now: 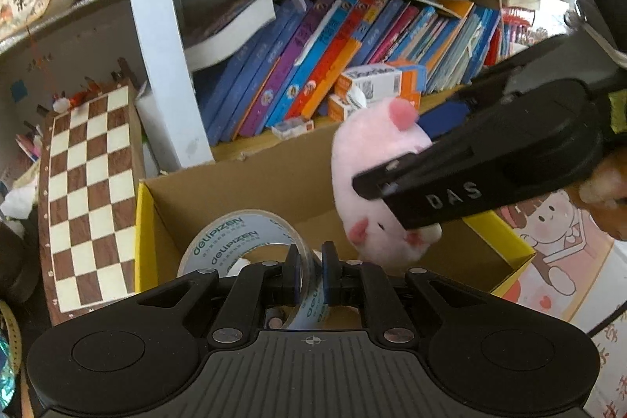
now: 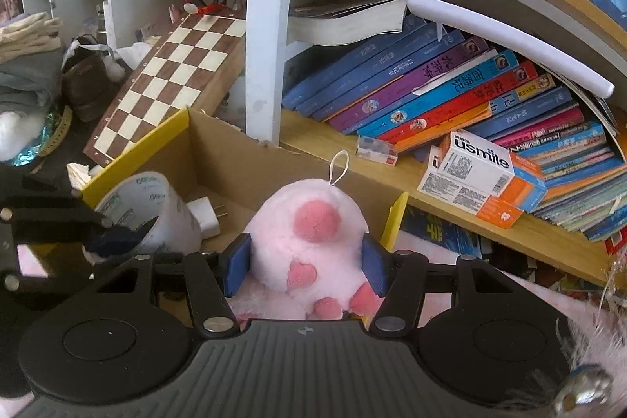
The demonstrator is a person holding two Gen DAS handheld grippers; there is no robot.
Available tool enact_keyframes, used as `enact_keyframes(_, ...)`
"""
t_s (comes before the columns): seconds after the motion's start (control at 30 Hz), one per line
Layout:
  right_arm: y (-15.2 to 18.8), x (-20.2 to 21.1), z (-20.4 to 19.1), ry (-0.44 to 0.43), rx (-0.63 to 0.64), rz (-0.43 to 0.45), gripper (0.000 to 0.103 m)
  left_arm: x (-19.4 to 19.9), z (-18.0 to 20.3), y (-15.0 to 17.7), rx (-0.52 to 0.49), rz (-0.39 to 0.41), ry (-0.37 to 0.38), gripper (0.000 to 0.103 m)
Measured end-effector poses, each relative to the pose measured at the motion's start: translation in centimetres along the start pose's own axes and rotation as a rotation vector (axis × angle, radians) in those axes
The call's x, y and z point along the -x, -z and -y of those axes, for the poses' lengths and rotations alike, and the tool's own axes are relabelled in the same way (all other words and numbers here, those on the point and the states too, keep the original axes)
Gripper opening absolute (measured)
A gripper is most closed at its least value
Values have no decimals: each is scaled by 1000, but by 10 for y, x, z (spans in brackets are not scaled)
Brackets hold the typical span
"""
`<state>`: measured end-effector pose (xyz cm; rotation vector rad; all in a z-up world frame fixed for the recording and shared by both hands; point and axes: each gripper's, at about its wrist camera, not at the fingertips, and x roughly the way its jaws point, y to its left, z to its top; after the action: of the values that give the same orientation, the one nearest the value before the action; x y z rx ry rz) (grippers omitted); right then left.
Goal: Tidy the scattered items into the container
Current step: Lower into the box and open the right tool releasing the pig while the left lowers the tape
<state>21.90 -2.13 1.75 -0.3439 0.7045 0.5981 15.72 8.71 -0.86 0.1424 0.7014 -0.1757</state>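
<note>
A clear tape roll [image 1: 239, 236] with green print stands on edge inside the cardboard box [image 1: 254, 179], at its left end. My left gripper [image 1: 312, 271] is shut on the roll's wall, one finger inside the ring and one outside. My right gripper [image 2: 305, 267] is shut on a pink plush toy [image 2: 309, 234] and holds it above the box's right half. In the left wrist view the plush [image 1: 368, 163] hangs over the box with a black finger [image 1: 431, 190] across it. The tape roll [image 2: 149, 202] also shows at the lower left of the right wrist view.
A white plug adapter [image 2: 205, 216] lies on the box floor [image 2: 243, 210]. Behind the box stand a white shelf post [image 2: 266, 26], leaning books [image 2: 431, 93] and a usmile carton [image 2: 478, 179]. A chessboard [image 1: 92, 198] leans at the left. A pink illustrated sheet [image 1: 556, 253] lies to the right.
</note>
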Motion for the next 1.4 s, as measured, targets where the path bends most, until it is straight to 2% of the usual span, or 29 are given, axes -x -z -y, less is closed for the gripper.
enact_keyframes(0.23,-8,-20,0,-11,13,-14,56,-10,1,6,8,-36,25,10)
enact_keyframes(0.37,-10,-33,1,-23,8,-38,56,-13,0,8,9,-51,37,15)
enact_keyframes(0.7,-13,-57,1,-18,5,-82,57,-17,2,10,2,-62,48,15)
enact_keyframes(0.73,-13,-58,1,-17,6,-84,57,-17,2,9,3,-59,50,17)
enact_keyframes(0.77,-13,-59,1,-17,8,-87,57,-16,2,9,6,-54,52,23)
enact_keyframes(0.8,-12,-60,1,-16,8,-89,57,-16,2,9,7,-49,50,34)
enact_keyframes(0.87,-12,-62,2,-16,7,-94,57,-14,2,9,8,-42,41,46)
enact_keyframes(1.23,-9,-67,3,-15,9,-109,57,-6,-3,9,33,-13,29,46)
enact_keyframes(1.4,-10,-67,4,-14,3,-109,61,-4,-3,9,31,-7,26,47)
